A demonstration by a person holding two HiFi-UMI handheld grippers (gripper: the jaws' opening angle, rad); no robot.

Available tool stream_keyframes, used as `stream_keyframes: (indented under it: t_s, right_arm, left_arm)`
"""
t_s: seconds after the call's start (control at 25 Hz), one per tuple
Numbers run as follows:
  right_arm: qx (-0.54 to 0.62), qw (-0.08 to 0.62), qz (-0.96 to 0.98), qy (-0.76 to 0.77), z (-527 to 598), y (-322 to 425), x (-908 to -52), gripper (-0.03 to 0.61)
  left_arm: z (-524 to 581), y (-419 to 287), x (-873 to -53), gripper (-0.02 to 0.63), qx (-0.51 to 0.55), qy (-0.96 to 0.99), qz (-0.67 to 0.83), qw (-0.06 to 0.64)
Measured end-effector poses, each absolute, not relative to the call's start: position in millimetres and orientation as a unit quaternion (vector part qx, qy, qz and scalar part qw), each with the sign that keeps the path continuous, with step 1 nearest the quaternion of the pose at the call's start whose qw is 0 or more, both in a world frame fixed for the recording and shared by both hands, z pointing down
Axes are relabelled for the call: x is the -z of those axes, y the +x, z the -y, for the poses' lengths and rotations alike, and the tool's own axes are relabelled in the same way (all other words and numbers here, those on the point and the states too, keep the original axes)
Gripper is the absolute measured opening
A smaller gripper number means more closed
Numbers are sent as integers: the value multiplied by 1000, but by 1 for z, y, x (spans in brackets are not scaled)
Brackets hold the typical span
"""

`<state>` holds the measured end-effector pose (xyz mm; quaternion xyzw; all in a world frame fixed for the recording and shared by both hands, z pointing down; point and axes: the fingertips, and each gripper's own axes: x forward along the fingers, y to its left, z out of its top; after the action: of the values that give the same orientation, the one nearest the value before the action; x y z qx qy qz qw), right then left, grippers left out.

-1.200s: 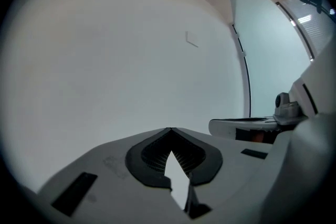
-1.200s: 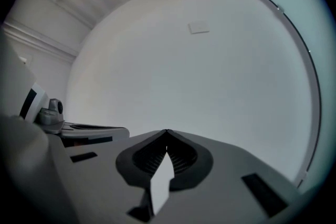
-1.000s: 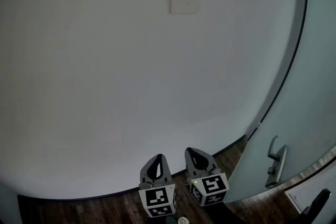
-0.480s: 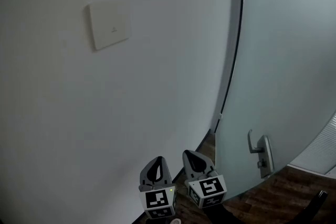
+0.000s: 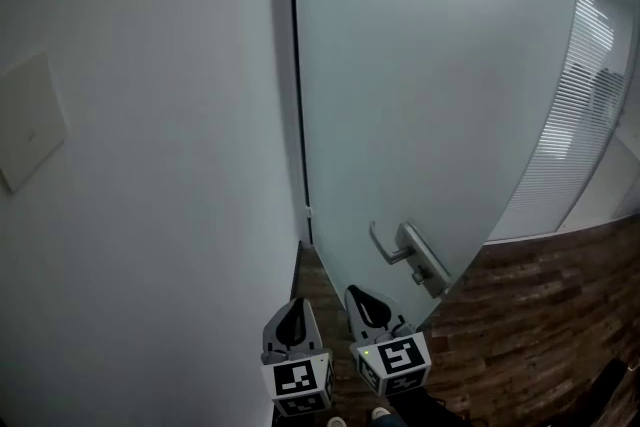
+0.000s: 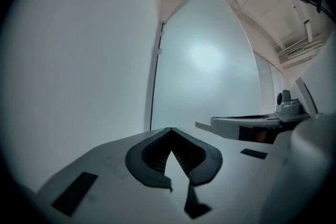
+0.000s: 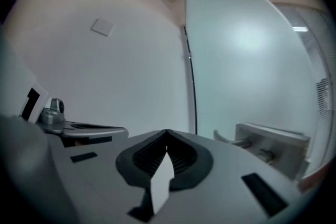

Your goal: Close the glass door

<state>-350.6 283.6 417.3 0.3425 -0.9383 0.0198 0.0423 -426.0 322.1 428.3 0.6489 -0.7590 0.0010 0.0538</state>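
We see a large frosted glass door (image 5: 430, 95) that fills the upper centre and the right of the head view. Its left edge stands along a dark vertical gap, just beside the plain white wall (image 5: 150, 195) on the left. A silver metal lever handle (image 5: 392, 251) sits low on the door, near the lower centre of the frame.

The left gripper (image 5: 298, 305) and the right gripper (image 5: 358, 295) are side by side at the bottom centre, below the handle and apart from it. In both gripper views the jaws are pressed together at the tips, with nothing between them.

A square pale wall plate (image 5: 25, 120) is at the left edge, and dark wooden floor (image 5: 540, 325) shows at the lower right.
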Motion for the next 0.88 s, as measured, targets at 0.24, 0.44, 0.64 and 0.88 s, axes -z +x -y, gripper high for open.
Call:
stream_keyframes:
  t_s: [0.24,0.44,0.64,0.88]
  right_arm:
    - [-18,44,914,403,-266,-284,-420,-3]
    - [-19,43,895,444,-265,-223,-419,-3]
    - [-38,31,881,470,-266,-173,-427,-3]
    - [-36,31,869,492,-265,-144,-425,-3]
  left_arm:
    - [-286,-361,-428,-3,0,702,710,50]
    - [-271,-304,-431,-3,-3,730,681,59]
    - [-263,-261,-437,-3,-9,745,665,63]
    - [-255,-237,-436,-3,-14,764,643,55]
